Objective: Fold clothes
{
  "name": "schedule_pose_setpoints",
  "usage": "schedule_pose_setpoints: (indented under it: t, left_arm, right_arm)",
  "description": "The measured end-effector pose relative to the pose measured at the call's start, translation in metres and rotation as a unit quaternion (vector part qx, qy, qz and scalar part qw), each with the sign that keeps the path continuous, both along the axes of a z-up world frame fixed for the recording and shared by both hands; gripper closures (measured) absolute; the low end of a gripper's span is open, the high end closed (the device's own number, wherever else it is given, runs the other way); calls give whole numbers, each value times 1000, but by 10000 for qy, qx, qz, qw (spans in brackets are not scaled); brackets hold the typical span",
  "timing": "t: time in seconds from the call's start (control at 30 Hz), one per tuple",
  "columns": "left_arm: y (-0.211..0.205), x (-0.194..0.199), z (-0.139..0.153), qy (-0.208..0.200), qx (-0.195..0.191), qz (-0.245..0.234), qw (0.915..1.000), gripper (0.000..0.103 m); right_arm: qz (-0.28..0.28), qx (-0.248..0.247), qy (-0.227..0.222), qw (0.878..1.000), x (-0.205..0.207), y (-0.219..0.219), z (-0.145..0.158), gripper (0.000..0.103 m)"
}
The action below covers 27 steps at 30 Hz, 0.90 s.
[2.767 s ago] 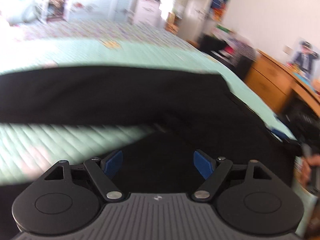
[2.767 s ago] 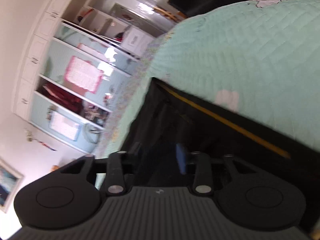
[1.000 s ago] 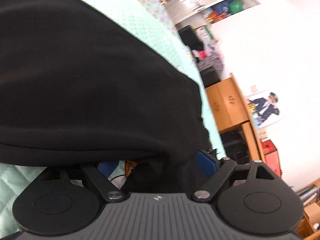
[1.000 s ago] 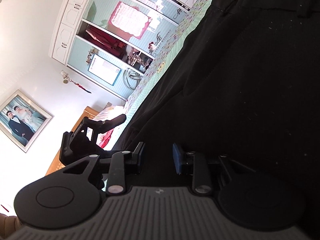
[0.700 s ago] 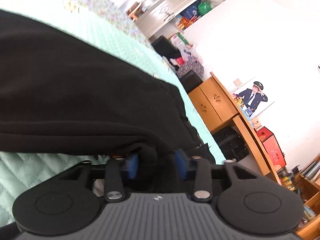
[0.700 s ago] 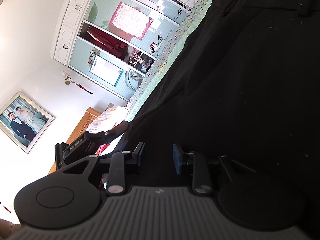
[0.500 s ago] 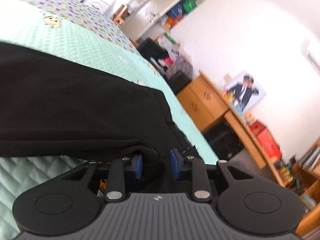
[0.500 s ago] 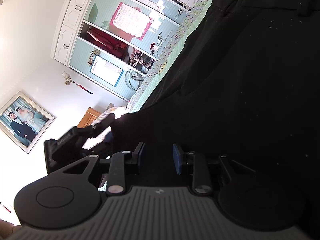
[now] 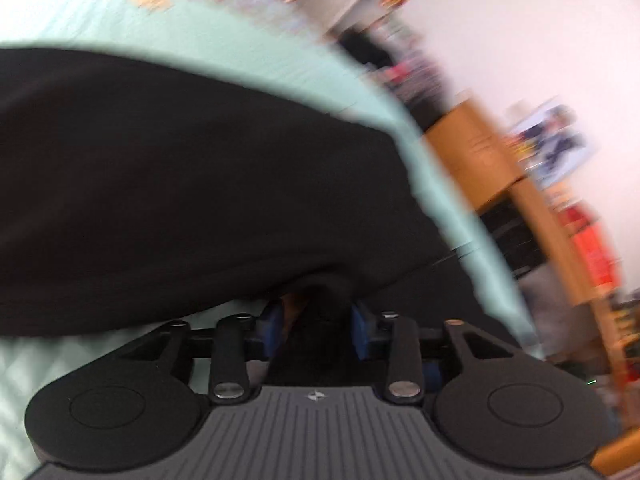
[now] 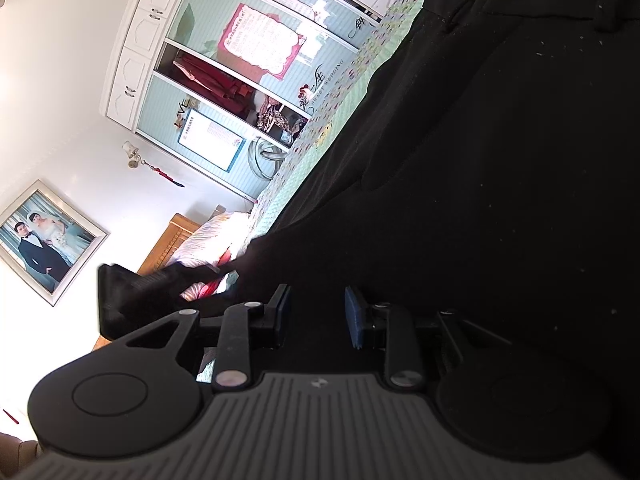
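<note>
My left tongs (image 9: 316, 328): jaws were wide a second ago, snapped in on a bunched fold of the black trousers (image 9: 180, 184), and are opening a little again now. The cloth sits between the blue pads (image 9: 360, 332); the frame is too blurred to say whether they press on it. The view has swung since the grab, so that hand was on the move.

My right tongs (image 10: 316, 316): no change over the last second. Narrow gap, black cloth fills it, so I read that as clenched on the trousers' near edge. Same pose, same framing.

The trousers lie spread on the mint quilted bedspread (image 9: 280, 60), with the near edge gathered at both tongs. In the right view, my left tongs' black body (image 10: 132, 292) has shifted along the garment's edge against the far pillow.

My read: both corners are pinched, or nearly so, and the next fold-over is about to start. The left grip needs confirming first.

Writing: on the wardrobe door (image 10: 248, 92) beyond the bed, a decal reads roughly "SWEET WEDDING", with "LOVE" lower down. The pink poster's text is too small to read. No brand is legible on the tongs, only a small emblem.
</note>
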<state>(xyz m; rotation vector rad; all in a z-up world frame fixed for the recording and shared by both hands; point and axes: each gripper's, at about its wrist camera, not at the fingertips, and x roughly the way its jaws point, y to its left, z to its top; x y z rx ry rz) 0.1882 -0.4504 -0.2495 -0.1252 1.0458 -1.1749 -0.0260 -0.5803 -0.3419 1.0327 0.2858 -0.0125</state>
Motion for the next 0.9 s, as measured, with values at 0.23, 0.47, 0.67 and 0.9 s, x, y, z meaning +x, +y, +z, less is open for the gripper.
schedule_pose_setpoints:
  t: [0.23, 0.47, 0.67, 0.9]
  left_arm:
    - [33, -28, 28, -388, -280, 774, 9958, 53]
    - [90, -84, 39, -695, -99, 712, 9950, 47]
    - [128, -111, 14, -316, 54, 830, 9960, 46]
    - [144, -128, 20, -234, 270, 976, 9946, 41]
  right_arm:
    - [-6, 193, 114, 9997, -3, -4, 5, 72]
    - [-898, 385, 215, 9950, -89, -36, 23, 78]
    - [-2287, 806, 435, 9692, -185, -84, 4, 98]
    - [-1680, 140, 163, 9856, -168, -58, 44, 39]
